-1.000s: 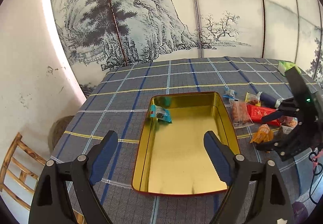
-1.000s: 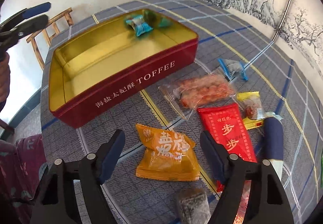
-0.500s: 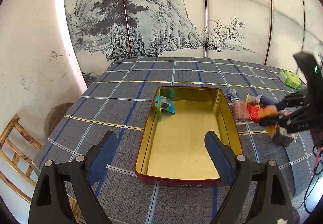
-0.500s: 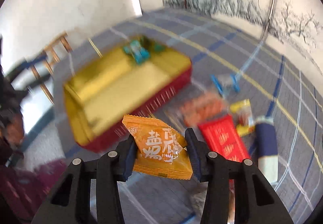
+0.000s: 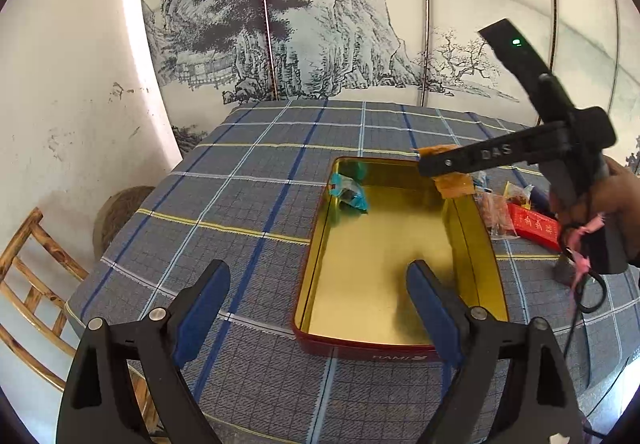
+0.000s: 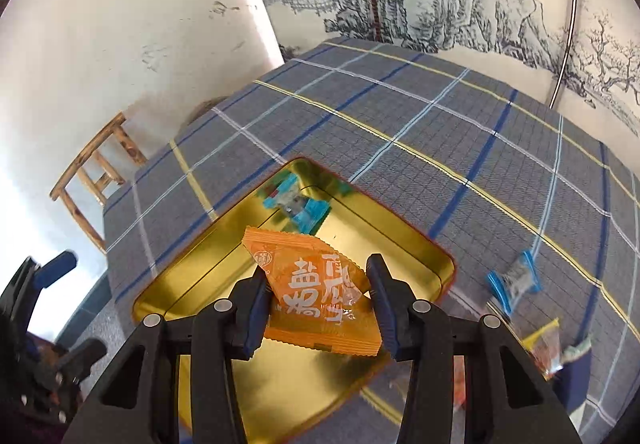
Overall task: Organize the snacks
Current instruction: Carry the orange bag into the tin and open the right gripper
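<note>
A home: checked tablecloth (image 5: 248, 211), ink-landscape screen (image 5: 312, 23), wooden chair (image 5: 28, 276).

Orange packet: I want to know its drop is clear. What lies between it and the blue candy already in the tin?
Only bare gold tin floor lies between the orange packet and the blue candy, seen in the right wrist view.

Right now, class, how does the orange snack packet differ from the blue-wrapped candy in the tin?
The orange snack packet is held in the air by the right gripper; the blue-wrapped candy lies in a corner of the tin. The packet looks larger, flat and pillow-shaped; the candy has twisted ends. Both are sealed snacks.
</note>
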Available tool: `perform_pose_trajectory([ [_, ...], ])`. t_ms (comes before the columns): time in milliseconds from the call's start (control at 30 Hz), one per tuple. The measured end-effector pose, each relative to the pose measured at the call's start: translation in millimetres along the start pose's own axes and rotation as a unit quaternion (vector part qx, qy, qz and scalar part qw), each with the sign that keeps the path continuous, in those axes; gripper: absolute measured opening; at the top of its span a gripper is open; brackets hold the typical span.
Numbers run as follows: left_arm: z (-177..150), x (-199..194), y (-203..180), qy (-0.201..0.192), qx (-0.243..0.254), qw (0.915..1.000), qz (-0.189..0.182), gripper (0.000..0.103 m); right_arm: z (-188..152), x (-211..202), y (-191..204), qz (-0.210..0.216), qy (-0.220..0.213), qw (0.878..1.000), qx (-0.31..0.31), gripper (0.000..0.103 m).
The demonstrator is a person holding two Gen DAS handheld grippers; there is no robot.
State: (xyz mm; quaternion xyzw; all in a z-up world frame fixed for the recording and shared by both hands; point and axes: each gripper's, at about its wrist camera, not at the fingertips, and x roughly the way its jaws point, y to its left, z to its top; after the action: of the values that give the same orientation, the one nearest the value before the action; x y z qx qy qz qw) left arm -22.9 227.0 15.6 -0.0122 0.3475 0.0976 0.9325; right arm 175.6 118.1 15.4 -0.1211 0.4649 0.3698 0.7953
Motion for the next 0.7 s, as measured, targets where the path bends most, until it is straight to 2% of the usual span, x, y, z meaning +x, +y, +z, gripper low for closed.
perform_pose_trajectory([
  [233, -2.9, 14.7, 15.7, 0.02, -0.009, 0.9996, 0.017, 0.088, 20.6, 43.0, -12.2, -0.016, 0.02, 0.999, 0.03, 0.047],
  [700, -8.6, 29.9, 33.4, 0.038, -0.021, 0.9985, 0.032, 0.088, 25.1, 76.2, -20.4, -0.037, 0.049, 0.996, 0.058, 0.047],
])
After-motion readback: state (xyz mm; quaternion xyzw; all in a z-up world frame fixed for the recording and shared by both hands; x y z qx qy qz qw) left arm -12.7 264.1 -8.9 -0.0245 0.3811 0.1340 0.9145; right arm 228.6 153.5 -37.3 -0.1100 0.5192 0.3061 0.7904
